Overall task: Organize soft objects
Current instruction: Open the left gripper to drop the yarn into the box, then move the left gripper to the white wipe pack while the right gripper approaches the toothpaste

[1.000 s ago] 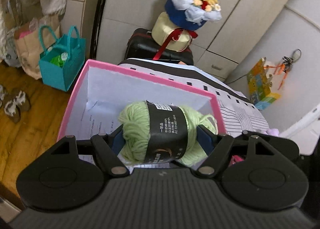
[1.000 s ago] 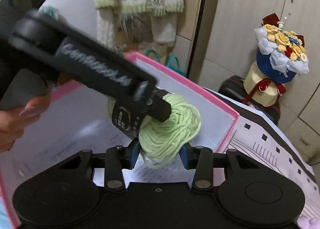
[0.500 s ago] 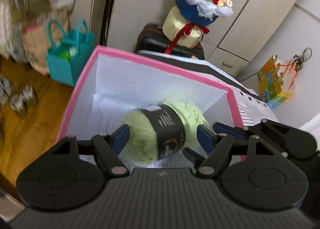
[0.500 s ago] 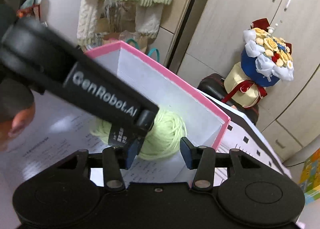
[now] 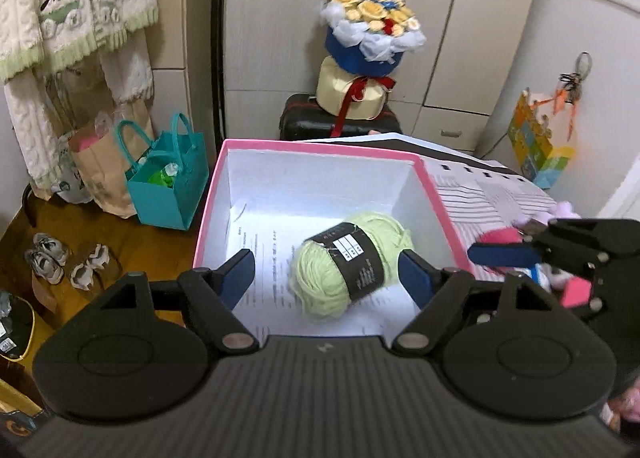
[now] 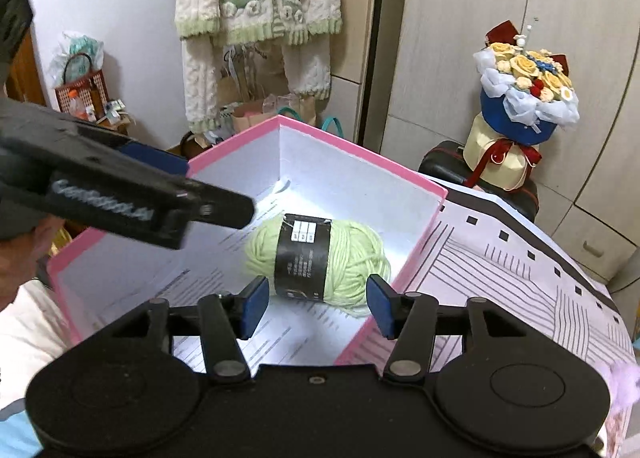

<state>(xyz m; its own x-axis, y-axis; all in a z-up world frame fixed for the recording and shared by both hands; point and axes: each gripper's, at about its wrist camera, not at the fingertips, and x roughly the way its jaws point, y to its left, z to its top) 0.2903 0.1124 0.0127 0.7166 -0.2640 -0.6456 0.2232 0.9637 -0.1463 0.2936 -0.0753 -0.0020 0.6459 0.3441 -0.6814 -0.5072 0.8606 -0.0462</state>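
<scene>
Green yarn skein (image 5: 352, 262) w/ black label lies on its side on printed paper (image 5: 264, 258) in the pink-rimmed box (image 5: 320, 146), centre of frame, toward box's right wall. Left gripper (image 5: 326, 270): jaws opening, wide, skein seen between the pads but untouched, nothing held. Right gripper (image 6: 316, 304): jaws opening too, pads clear of yarn, empty; in left view it sits at right edge. Striped sheet (image 6: 520, 278) right of box. Bouquet (image 5: 372, 33) upper centre, teal bag (image 5: 172, 181) mid-left.
</scene>
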